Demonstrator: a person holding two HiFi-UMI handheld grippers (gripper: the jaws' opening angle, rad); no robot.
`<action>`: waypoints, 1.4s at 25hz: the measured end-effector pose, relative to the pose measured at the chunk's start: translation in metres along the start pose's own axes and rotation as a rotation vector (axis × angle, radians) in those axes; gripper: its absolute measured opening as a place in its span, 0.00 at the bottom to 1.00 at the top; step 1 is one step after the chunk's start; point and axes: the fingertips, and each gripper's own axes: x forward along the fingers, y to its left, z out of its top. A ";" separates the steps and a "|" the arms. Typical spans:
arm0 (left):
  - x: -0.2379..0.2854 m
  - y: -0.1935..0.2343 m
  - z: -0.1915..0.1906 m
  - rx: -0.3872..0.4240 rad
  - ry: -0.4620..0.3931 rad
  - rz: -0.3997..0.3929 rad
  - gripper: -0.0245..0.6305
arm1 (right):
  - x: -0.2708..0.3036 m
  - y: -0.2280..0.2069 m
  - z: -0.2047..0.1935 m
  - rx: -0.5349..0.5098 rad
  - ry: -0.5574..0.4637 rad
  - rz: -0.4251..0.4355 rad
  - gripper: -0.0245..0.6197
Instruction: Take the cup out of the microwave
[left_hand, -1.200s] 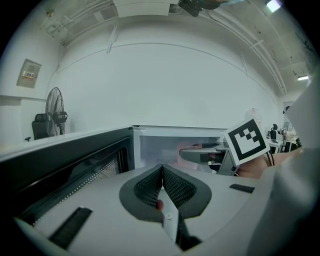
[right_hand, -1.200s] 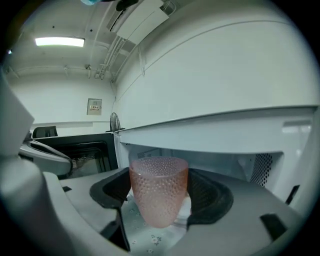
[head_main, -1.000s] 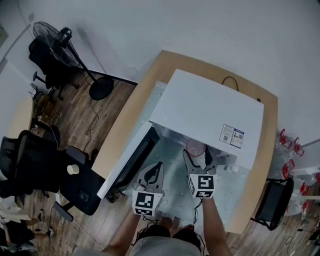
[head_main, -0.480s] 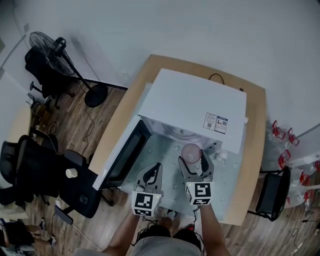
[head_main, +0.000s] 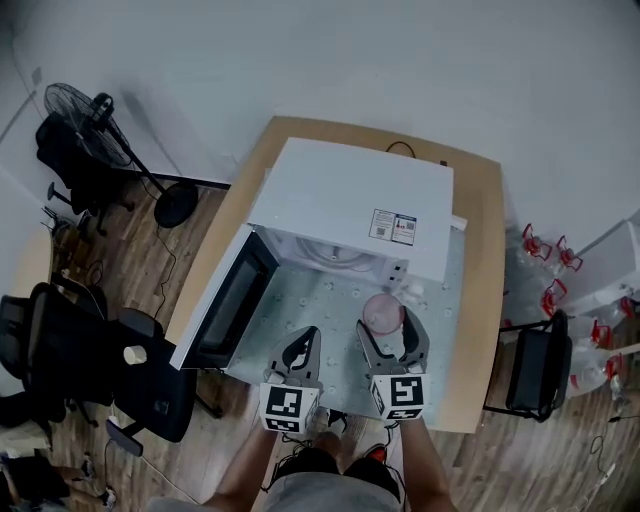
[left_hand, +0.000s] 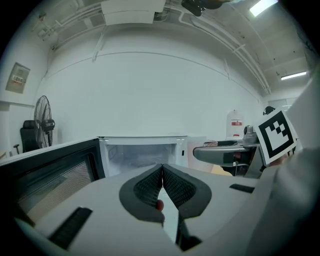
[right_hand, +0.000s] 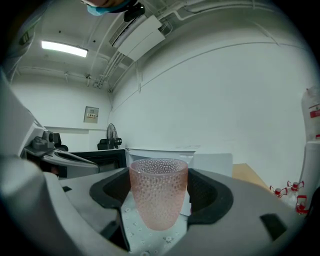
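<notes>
A pink dimpled cup (right_hand: 159, 195) stands upright between the pads of my right gripper (right_hand: 160, 192), which is shut on it. From the head view, the cup (head_main: 383, 313) is outside the white microwave (head_main: 350, 205), over the patterned mat in front of it, held by the right gripper (head_main: 388, 335). The microwave door (head_main: 225, 300) hangs open to the left and its cavity (left_hand: 142, 152) looks empty. My left gripper (head_main: 301, 350) hovers near the table's front edge; its pads (left_hand: 150, 187) meet with nothing between them, so the left gripper (left_hand: 162, 182) is shut.
The wooden table (head_main: 480, 300) carries a light patterned mat (head_main: 320, 310). A floor fan (head_main: 100, 120) and black office chairs (head_main: 70, 340) stand to the left. A dark chair (head_main: 530, 370) and red-capped bottles (head_main: 545, 260) are on the right.
My right gripper has drawn the cup back out of the microwave cavity toward the table's front. The left gripper stays where it was, shut.
</notes>
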 end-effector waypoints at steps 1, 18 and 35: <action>0.000 -0.005 0.000 0.005 0.000 -0.007 0.07 | -0.006 -0.003 0.001 -0.003 -0.004 -0.006 0.60; 0.005 -0.092 -0.019 0.035 0.027 -0.136 0.07 | -0.095 -0.066 -0.031 0.021 0.009 -0.166 0.60; 0.031 -0.140 -0.069 0.052 0.099 -0.223 0.07 | -0.134 -0.118 -0.114 0.070 0.090 -0.291 0.60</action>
